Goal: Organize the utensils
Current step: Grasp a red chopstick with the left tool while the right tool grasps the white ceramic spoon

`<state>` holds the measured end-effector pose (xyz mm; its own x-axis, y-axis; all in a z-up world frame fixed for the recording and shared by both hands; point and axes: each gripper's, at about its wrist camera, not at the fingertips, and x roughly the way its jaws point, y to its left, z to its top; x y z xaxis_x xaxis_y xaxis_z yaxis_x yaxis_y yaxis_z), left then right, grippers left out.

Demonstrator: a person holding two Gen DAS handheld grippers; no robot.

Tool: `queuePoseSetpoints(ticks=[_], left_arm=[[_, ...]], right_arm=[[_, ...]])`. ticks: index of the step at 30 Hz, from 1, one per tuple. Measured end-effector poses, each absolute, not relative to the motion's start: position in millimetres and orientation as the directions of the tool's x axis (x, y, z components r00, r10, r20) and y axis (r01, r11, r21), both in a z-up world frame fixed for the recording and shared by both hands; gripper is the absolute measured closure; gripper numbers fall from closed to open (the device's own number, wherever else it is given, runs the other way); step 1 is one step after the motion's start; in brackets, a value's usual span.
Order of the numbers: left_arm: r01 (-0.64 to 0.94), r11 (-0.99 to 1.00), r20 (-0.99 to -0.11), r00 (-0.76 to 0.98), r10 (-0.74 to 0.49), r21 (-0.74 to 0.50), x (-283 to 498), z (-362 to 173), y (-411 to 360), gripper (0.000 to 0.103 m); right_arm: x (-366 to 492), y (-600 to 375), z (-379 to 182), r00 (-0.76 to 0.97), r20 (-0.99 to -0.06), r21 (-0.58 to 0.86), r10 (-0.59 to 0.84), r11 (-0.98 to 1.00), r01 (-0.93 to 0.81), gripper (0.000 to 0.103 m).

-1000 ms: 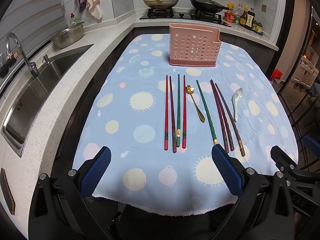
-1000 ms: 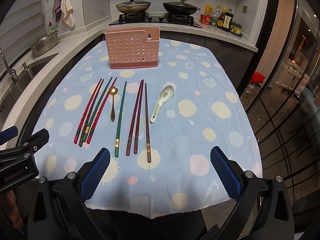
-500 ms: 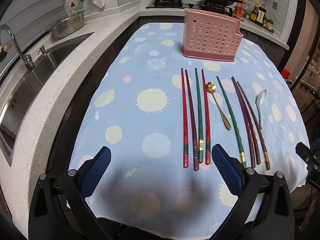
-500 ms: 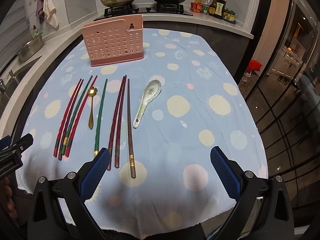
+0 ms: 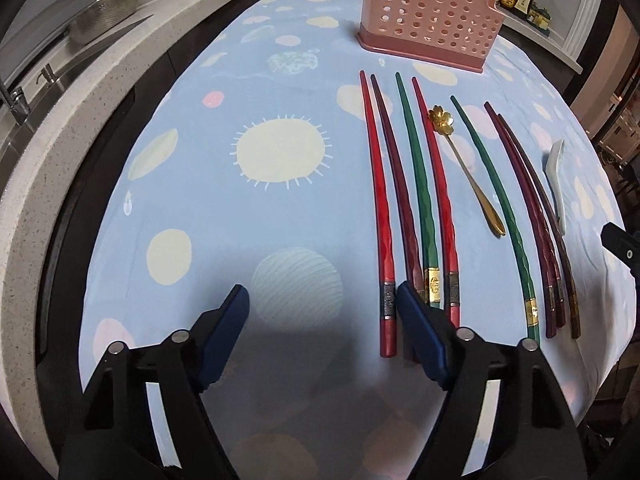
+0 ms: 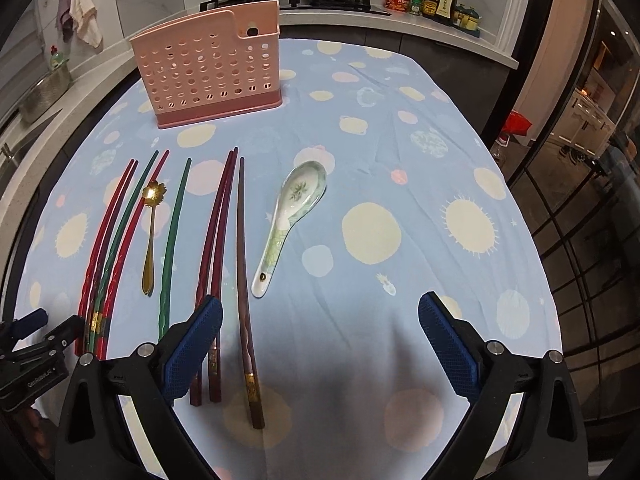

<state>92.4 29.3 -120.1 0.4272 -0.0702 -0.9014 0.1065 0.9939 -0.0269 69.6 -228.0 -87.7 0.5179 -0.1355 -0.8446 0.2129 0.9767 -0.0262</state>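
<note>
— Where are your tongs right now?

— My left gripper point(image 5: 322, 306) hangs over the near part of the blue dotted tablecloth point(image 5: 208, 184). Its jaws are closing with only bare cloth between them, gripping nothing. The right-hand pad sits just over the butt ends of the left bundle: a red chopstick point(image 5: 380, 216), a dark red one point(image 5: 396, 196), a green one point(image 5: 420, 192) and another red point(image 5: 438, 188).

— And the other one?

— My right gripper point(image 6: 320, 326) is spread wide, jaws closing a little, nothing clamped. The brown chopstick point(image 6: 243, 276) runs into the gap near the left pad; that pad covers the ends of two maroon chopsticks point(image 6: 216, 236).

— The remaining utensils?

— All flat on the cloth, side by side, tips toward the pink perforated holder point(image 6: 210, 70) standing upright at the far end. A gold flower-bowl spoon point(image 6: 151, 232) lies between the left bundle and a lone green chopstick point(image 6: 174, 236). The ceramic spoon point(image 6: 294, 216) lies just right of the brown stick, apart from it.

— Room to move?

— Open cloth left of the bundle, up to the table edge beside the speckled counter point(image 5: 52, 148). Right of the ceramic spoon the cloth is bare out to the rounded edge. The near hem lies under both tools.
</note>
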Motion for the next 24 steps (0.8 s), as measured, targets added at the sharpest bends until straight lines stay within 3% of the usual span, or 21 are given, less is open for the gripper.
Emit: queuePoseSetpoints(ticks=[3,11,18,24], left_arm=[[0.128,0.992,-0.897,0.436,-0.069,-0.014,93.3,-120.4,26.1,0.042],[0.142,0.989,-0.889,0.447,-0.099,-0.039,102.2,-117.1,31.2,0.086],[0.153,0.987,-0.884,0.455,-0.112,-0.047,103.0,-118.1,29.4,0.089],[0.153,0.986,-0.884,0.450,-0.130,-0.067,104.3,-118.1,30.4,0.091]], right_arm=[[79.5,-228.3,-91.2,0.517,-0.846,-0.020,-0.131,0.977,0.214,0.019],[103.5,-222.1,-106.3,0.495,-0.865,0.026,-0.074,0.981,0.191,0.051],[117.9,-216.7,-123.1,0.466,-0.884,0.051,-0.040,0.982,0.180,0.071],[118.4,-219.7,-126.5,0.472,-0.881,0.053,-0.037,0.983,0.175,0.075]])
